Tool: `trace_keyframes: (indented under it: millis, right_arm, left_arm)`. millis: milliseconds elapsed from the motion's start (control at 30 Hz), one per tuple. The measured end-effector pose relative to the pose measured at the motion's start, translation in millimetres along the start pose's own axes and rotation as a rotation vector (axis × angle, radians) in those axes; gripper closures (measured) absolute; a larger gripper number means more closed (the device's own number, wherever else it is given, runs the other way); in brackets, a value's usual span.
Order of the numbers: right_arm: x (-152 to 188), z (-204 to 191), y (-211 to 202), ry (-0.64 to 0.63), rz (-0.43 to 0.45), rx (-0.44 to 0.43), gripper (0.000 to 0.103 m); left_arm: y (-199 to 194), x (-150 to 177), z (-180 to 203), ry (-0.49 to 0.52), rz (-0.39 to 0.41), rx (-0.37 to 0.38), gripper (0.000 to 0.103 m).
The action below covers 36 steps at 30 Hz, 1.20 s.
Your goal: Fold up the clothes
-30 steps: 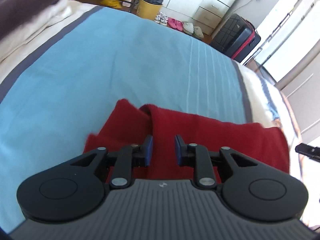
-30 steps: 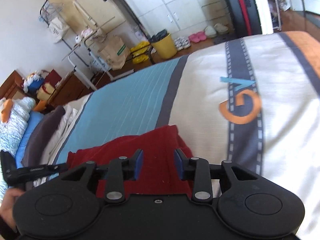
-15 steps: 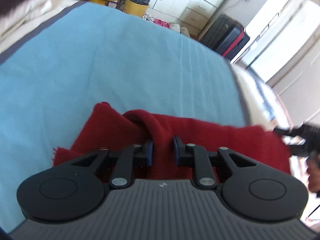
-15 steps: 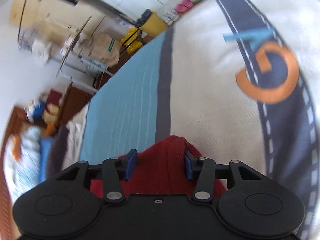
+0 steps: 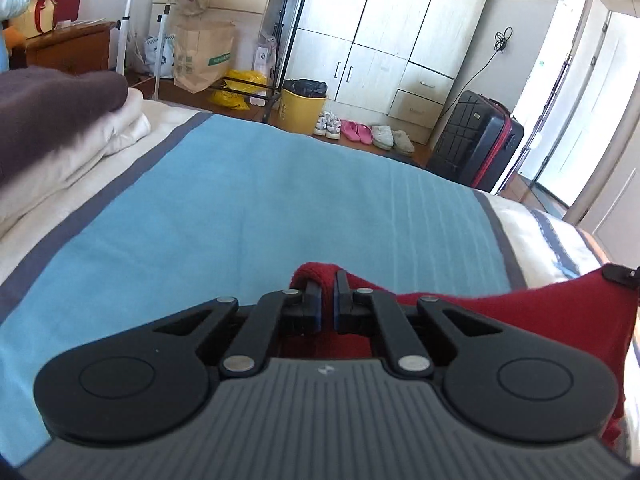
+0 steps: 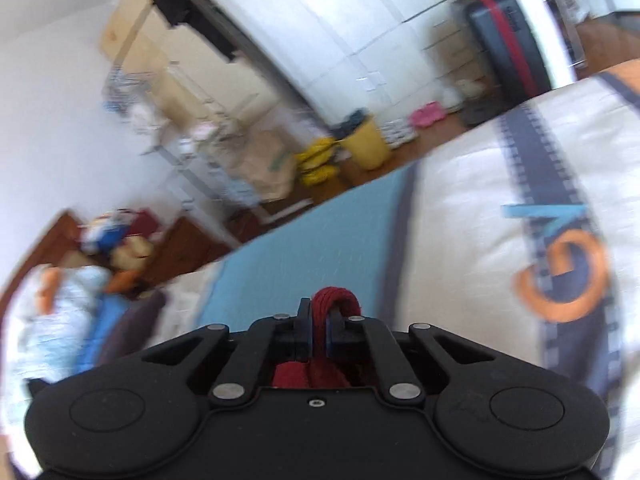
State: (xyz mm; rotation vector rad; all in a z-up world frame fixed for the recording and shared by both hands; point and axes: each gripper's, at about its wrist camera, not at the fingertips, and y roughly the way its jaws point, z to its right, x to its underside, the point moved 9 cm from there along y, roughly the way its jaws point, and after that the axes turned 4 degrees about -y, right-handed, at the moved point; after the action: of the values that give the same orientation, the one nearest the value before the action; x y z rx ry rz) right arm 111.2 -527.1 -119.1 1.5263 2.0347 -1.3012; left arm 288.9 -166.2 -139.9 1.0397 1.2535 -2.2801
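grippers both angled down over the bed point(image 5: 248, 200). left gripper point(image 5: 327, 294) clenched on a bunched edge of the red cloth point(image 5: 520, 304), fold poking up between its pads. right gripper point(image 6: 317, 326) jaws just closed too, pinching a loop of the cloth that arches over its tips. cloth stretches from left gripper toward right gripper's tip at frame edge, raised above the blue sheet. right view blurred.
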Motion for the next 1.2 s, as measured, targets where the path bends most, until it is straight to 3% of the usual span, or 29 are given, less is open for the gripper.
trace_keyframes:
  millis: [133,233,300,367,467,533,633,733,800,900,967,1033,1100,1133,1200]
  right_arm:
    - [5,29,21,-0.017,-0.055,0.15,0.096]
    - [11,34,31,-0.109,-0.099,0.24,0.097]
    - [12,37,34,-0.079,-0.12,0.248,0.091]
    - [8,40,27,-0.058,-0.104,0.267,0.065]
    - [1,40,11,-0.065,-0.058,0.302,0.064]
    - [2,31,0,-0.102,-0.043,0.281,0.061]
    - [9,11,-11,-0.122,-0.04,0.228,0.059]
    - [29,-18,-15,-0.182,-0.077,0.18,0.057]
    - [43,-38,-14,-0.239,-0.105,0.164,0.057]
    - [47,-54,-18,-0.432,-0.097,0.244,0.051]
    - [44,-48,-21,-0.472,-0.094,0.305,0.048]
    - [46,-33,-24,-0.366,-0.147,0.29,0.048]
    - [54,-27,-27,-0.266,-0.188,0.219,0.048]
    - [58,-27,-28,-0.241,-0.209,0.184,0.049]
    - [67,-34,-28,-0.289,-0.255,0.156,0.054]
  left_arm:
    - [17,11,-9,0.002,-0.027,-0.035,0.098]
    - [24,22,-12,0.004,-0.072,-0.039,0.092]
    - [23,20,-17,-0.011,-0.077,-0.056,0.081]
    - [12,12,-19,-0.038,-0.059,-0.044,0.074]
    - [-5,1,-20,-0.059,-0.047,0.003,0.07]
    - [-19,3,-13,-0.033,-0.069,0.036,0.065]
    - [-36,20,5,0.067,-0.124,0.071,0.058]
    - [-43,46,27,0.248,-0.219,0.062,0.056]
    - [-43,63,42,0.379,-0.266,0.05,0.042]
    - [-38,96,65,0.518,-0.337,0.047,0.038]
    - [-33,118,74,0.58,-0.383,0.067,0.034]
    - [-32,125,77,0.658,-0.345,0.019,0.034]
    - [-32,123,77,0.724,-0.288,-0.055,0.039]
    - [-33,118,77,0.751,-0.25,-0.1,0.04]
    - [-40,112,82,0.802,-0.178,-0.147,0.053]
